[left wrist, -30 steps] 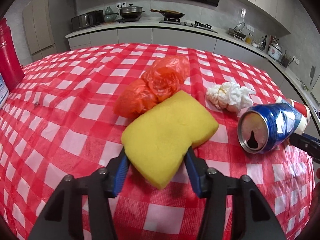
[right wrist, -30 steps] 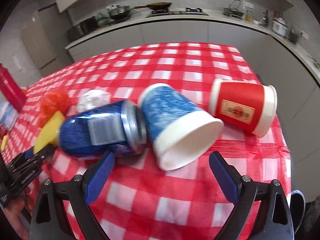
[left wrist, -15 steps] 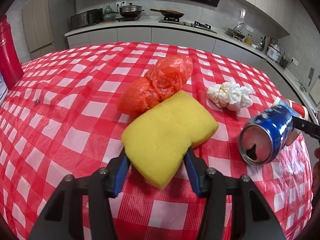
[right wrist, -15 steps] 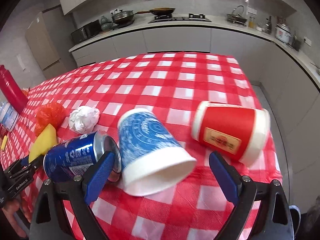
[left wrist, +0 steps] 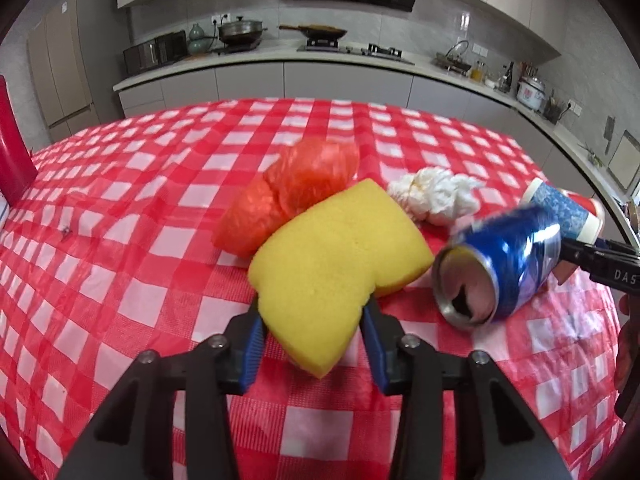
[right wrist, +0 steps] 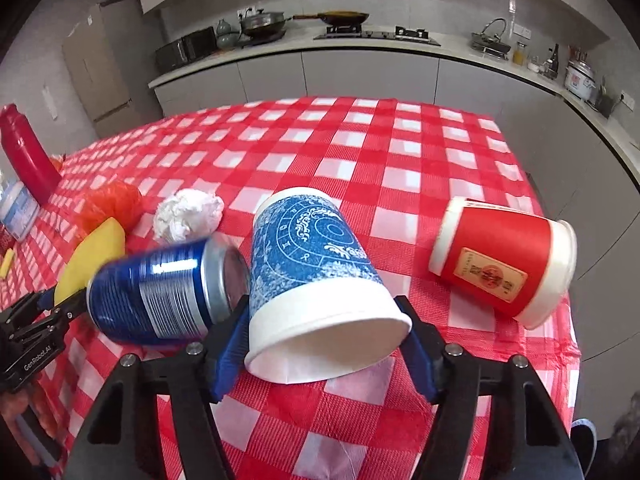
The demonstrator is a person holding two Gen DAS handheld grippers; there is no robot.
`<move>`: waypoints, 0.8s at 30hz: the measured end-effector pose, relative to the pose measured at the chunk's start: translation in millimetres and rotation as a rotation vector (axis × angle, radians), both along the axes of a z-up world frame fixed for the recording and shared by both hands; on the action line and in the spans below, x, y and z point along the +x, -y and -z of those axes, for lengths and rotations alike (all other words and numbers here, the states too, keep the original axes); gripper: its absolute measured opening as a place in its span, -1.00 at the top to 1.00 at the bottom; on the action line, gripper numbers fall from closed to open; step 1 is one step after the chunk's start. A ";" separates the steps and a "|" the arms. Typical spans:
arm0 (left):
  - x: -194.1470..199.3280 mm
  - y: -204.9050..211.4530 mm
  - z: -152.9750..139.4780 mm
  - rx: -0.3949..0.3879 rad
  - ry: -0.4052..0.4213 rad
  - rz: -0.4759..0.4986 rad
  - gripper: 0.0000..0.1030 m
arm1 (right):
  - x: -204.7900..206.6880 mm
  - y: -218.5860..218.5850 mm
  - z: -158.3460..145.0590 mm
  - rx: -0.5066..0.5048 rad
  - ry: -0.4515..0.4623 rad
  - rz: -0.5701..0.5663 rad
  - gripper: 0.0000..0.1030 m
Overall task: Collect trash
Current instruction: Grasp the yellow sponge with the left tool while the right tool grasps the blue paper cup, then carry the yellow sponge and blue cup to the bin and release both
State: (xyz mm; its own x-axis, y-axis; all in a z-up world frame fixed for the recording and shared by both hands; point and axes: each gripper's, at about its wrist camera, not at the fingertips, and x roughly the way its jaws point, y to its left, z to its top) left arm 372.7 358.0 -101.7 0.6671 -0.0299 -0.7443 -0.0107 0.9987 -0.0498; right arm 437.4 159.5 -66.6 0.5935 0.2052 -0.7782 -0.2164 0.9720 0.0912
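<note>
- left gripper (left wrist: 312, 342), low centre of its view, is clamped on the yellow sponge (left wrist: 340, 264), pads dented into its near end.
- right gripper (right wrist: 324, 340), low centre of its view, is closing its jaws around the blue cup (right wrist: 316, 276) lying on its side, pads at the white rim.
- blue can (right wrist: 160, 288) lies blurred, touching the cup's left.
- red cup (right wrist: 504, 264) lies at right, apart.
- orange bag (left wrist: 288, 196) and white paper wad (left wrist: 436, 196) sit behind the sponge on the checked cloth (left wrist: 120, 240).
</note>
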 end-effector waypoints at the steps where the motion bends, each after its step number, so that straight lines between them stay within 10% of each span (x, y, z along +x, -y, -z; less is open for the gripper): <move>1: -1.5 0.7 -3.2 -0.006 0.006 0.002 0.15 | -2.1 2.7 -3.3 0.009 0.006 0.004 -0.35; 24: -33.9 111.2 -45.9 -0.013 0.108 0.095 0.16 | -71.7 129.3 -51.4 0.063 0.097 0.096 -0.35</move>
